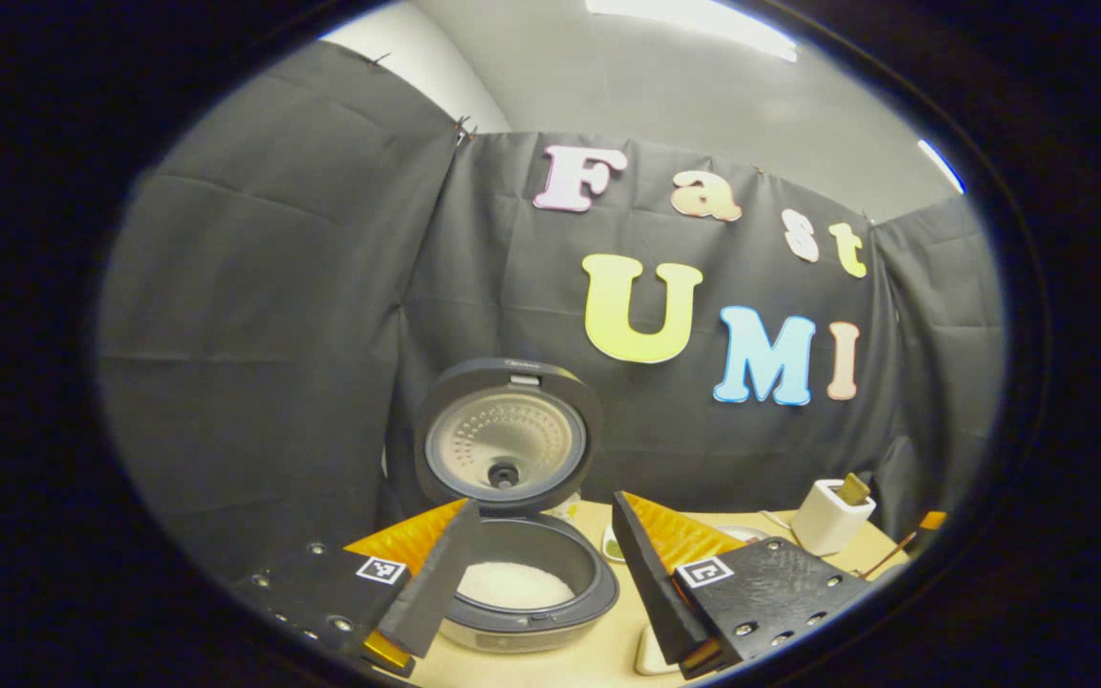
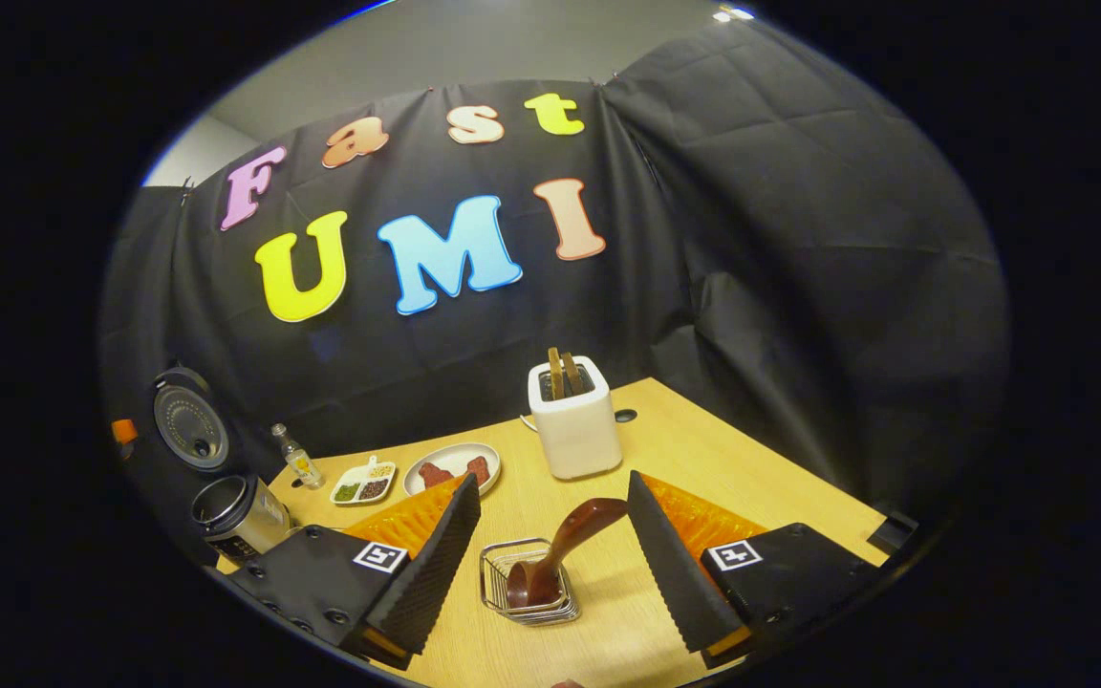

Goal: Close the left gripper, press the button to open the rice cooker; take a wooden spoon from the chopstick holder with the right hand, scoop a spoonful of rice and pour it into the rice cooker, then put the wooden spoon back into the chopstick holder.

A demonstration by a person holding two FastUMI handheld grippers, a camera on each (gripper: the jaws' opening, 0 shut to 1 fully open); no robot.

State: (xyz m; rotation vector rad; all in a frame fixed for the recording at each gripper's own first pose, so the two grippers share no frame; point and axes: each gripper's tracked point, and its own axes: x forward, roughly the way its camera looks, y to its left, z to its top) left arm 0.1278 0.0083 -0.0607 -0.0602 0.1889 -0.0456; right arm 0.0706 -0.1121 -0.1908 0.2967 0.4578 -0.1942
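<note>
While both grippers' jaws stand apart, the rice cooker sits lid-up on the wooden tabletop before black cloth walls; the wooden spoon rests in the chopstick holder.

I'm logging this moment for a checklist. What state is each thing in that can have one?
Rice cooker: lid up, white rice in the pot.
Wooden spoon: standing in the wire holder, leaning right, not gripped.
Toaster: two slices sticking up from its slots.
Left gripper: jaws open, empty.
Right gripper: jaws open, either side of the spoon.
</note>
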